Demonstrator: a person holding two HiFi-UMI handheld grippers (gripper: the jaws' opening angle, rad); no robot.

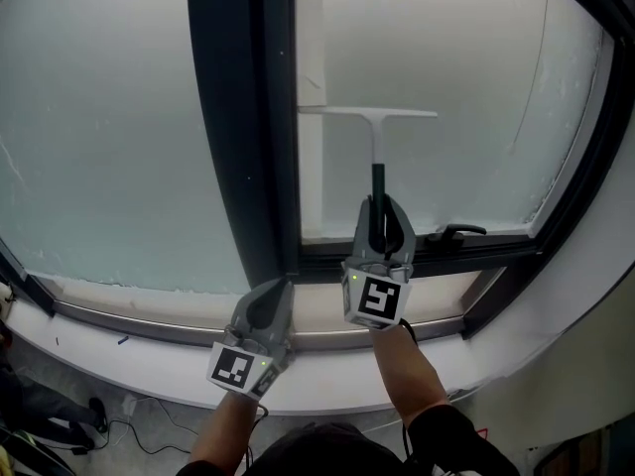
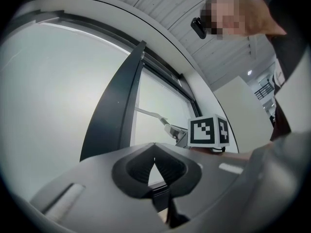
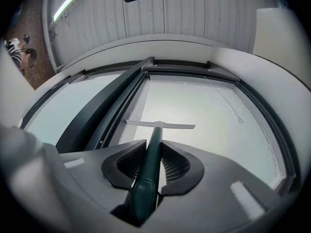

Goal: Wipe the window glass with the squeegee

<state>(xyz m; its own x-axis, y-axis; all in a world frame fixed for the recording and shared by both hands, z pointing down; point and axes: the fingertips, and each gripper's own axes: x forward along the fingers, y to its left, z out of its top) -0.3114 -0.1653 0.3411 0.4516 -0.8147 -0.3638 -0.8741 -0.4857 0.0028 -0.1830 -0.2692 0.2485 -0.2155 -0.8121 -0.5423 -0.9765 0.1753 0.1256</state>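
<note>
A squeegee (image 1: 375, 127) with a pale blade and a dark green handle (image 3: 148, 166) lies against the frosted window glass (image 1: 446, 97), its blade (image 3: 160, 125) near the pane's left edge. My right gripper (image 1: 385, 228) is shut on the handle, blade pointing up the pane. My left gripper (image 1: 268, 305) hovers low by the dark mullion (image 1: 238, 117), its jaws closed together with nothing between them (image 2: 154, 165).
A dark window handle (image 1: 454, 233) sits on the lower frame right of my right gripper. A second frosted pane (image 1: 99, 127) lies left of the mullion. The white sill (image 1: 149, 355) runs below, and cables lie on the floor (image 1: 60, 434) at the lower left.
</note>
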